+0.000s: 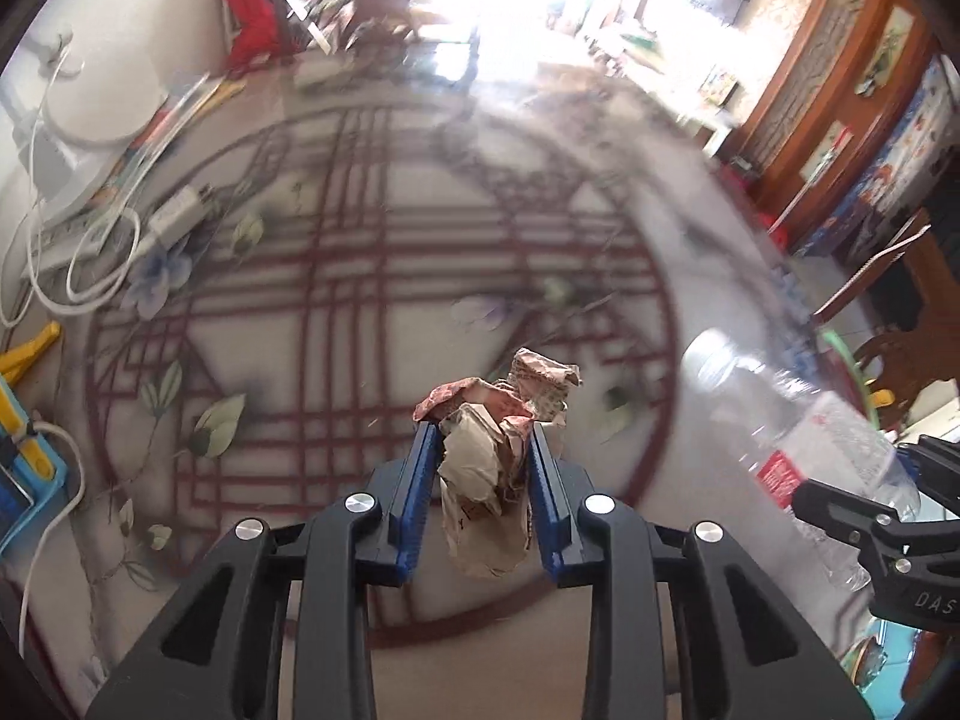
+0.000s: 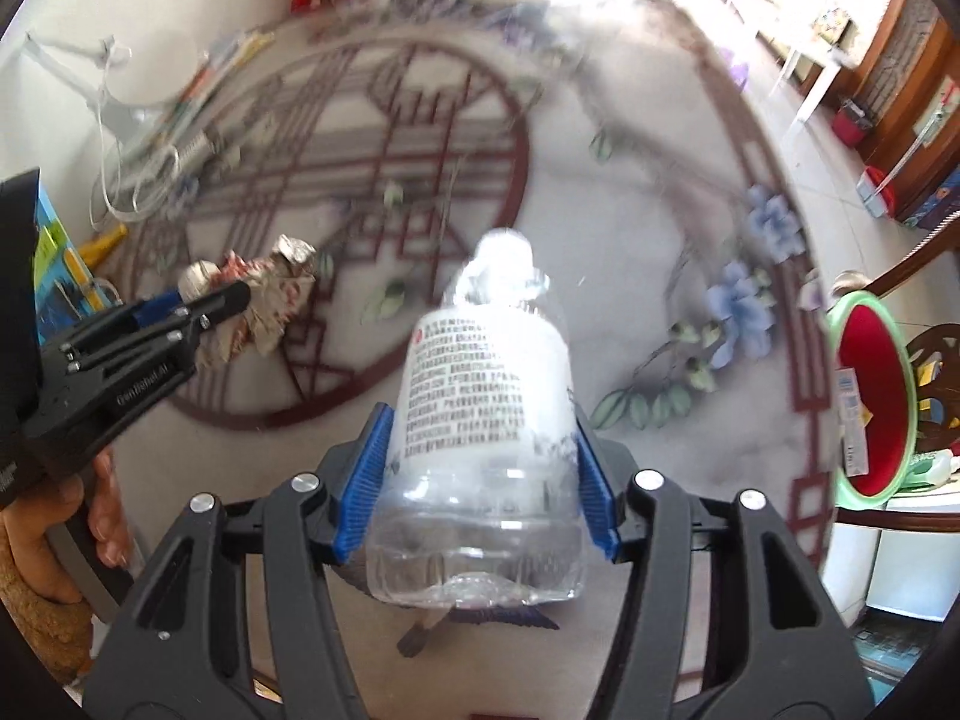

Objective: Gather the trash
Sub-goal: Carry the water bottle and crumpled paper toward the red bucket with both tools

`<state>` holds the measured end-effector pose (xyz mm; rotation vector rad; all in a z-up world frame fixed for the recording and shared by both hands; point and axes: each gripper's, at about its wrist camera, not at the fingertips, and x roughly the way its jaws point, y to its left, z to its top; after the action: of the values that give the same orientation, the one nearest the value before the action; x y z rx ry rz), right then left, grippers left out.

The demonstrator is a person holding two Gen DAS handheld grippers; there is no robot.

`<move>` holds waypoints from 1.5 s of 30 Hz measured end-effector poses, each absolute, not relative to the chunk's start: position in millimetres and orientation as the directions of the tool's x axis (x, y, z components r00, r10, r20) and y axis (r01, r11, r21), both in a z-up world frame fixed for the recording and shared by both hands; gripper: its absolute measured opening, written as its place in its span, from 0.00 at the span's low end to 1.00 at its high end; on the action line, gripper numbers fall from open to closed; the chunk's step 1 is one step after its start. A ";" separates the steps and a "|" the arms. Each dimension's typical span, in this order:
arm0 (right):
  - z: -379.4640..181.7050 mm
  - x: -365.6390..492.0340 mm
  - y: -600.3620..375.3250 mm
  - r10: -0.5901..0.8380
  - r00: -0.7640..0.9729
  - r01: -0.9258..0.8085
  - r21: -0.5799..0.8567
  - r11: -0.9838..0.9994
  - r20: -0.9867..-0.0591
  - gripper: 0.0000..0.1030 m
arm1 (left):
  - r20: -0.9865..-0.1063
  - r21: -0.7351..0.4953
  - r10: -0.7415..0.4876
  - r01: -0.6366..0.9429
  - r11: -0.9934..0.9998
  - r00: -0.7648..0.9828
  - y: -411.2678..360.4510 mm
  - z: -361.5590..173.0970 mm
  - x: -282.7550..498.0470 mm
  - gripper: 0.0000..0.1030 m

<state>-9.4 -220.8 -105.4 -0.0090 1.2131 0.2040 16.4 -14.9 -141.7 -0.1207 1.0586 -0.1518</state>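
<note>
Both loads are picked up: left gripper jaws clamp the crumpled paper, right gripper jaws clamp the clear plastic bottle above the surface; next, carry both to the red-lined bin.

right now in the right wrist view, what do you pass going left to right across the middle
blue box → left claw gripping the crumpled paper → plastic bottle held in the right claw → blue flowers printed on the tablecloth → green-rimmed red bin
</note>
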 end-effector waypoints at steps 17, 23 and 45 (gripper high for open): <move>-33.2 -39.5 -297.6 0.063 0.559 0.003 0.078 0.997 -0.827 0.46 | -0.739 -0.207 -0.327 0.263 0.942 0.590 -108.9 -62.0 16.0 0.26; -47.3 -31.8 -329.7 0.109 0.535 -0.002 0.128 0.992 -0.838 0.44 | -0.747 -0.196 -0.313 0.254 0.947 0.586 -144.3 -61.0 15.8 0.26; -64.6 1.3 -436.0 0.189 0.495 0.000 0.217 0.976 -0.848 0.04 | -0.782 -0.170 -0.298 0.272 0.947 0.548 -252.5 -72.2 45.9 0.26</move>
<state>1.3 -436.0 -64.6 0.1986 1.0491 0.1150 45.9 -252.5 -72.2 -0.0301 0.9319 -0.3381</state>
